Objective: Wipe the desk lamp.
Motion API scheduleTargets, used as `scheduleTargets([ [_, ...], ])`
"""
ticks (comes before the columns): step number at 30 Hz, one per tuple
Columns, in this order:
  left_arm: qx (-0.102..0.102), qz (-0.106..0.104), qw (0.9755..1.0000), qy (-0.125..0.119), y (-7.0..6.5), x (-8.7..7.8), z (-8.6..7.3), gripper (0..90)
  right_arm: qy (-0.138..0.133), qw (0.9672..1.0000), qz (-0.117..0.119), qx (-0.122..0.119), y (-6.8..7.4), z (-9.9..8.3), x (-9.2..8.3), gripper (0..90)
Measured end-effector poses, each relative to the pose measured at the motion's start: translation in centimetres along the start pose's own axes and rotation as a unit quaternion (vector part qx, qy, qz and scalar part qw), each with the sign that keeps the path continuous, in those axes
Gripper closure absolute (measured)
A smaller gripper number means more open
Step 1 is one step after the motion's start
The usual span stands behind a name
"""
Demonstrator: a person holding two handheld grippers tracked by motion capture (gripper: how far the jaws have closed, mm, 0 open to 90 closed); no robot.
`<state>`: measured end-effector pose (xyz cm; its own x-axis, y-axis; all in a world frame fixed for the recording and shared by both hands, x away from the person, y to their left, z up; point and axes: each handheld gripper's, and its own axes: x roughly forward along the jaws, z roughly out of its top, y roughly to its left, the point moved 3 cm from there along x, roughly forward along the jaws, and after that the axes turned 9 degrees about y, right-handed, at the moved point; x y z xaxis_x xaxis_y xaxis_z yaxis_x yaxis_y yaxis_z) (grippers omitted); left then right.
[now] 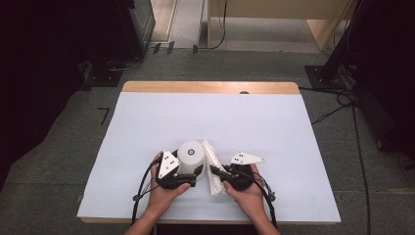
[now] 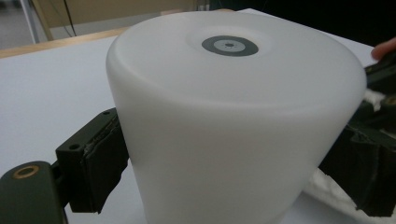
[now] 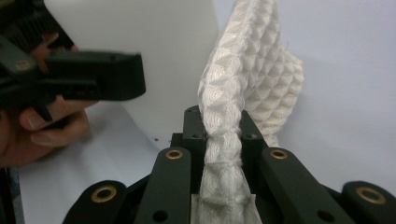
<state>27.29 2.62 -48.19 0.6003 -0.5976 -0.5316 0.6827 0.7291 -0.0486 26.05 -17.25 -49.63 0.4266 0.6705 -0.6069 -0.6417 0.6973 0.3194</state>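
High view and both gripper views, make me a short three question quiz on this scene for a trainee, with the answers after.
1. True or false: the left gripper clamps the white cylinder.
2. What does the right gripper hold? A) a sponge B) a white waffle-weave cloth C) nothing
3. On the white table, which side of the cylinder is the cloth on in the high view?

Key: 1. True, a pad presses each side. 2. B, its jaws are shut on the cloth. 3. The right side, right beside it.
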Motion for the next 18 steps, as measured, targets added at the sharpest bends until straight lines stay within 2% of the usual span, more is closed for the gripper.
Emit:
scheduleTargets([
  [3, 0.014, -0.001, 0.9999, 0.000, 0.0, 0.0, 0.0, 8.5, 0.005, 1.0000, 0.000, -0.006, 0.5, -0.1, 0.5, 79.3],
  [6, 0.009, -0.024, 0.9997, -0.005, 0.4, -0.1, 0.0, 8.7, 0.000, 0.9999, 0.012, -0.001, 0.7, 0.0, 0.5, 79.3],
  [8, 0.013, -0.037, 0.9992, -0.004, 0.5, -0.2, 0.1, 8.9, -0.015, 0.9995, 0.026, 0.000, 0.9, 0.3, 0.0, 79.3],
  [12, 0.026, -0.050, 0.9984, -0.001, 0.4, -0.2, 0.2, 8.9, -0.045, 0.9985, 0.029, -0.014, 1.5, 1.5, -1.7, 79.3],
  [16, 0.033, -0.065, 0.9973, -0.006, 0.0, -0.2, 0.2, 8.9, -0.066, 0.9971, 0.015, -0.036, 1.9, 2.4, -3.1, 79.3],
  [18, 0.029, -0.070, 0.9971, -0.009, 0.1, -0.3, 0.4, 8.9, -0.068, 0.9968, 0.018, -0.039, 1.8, 2.4, -3.2, 79.3],
])
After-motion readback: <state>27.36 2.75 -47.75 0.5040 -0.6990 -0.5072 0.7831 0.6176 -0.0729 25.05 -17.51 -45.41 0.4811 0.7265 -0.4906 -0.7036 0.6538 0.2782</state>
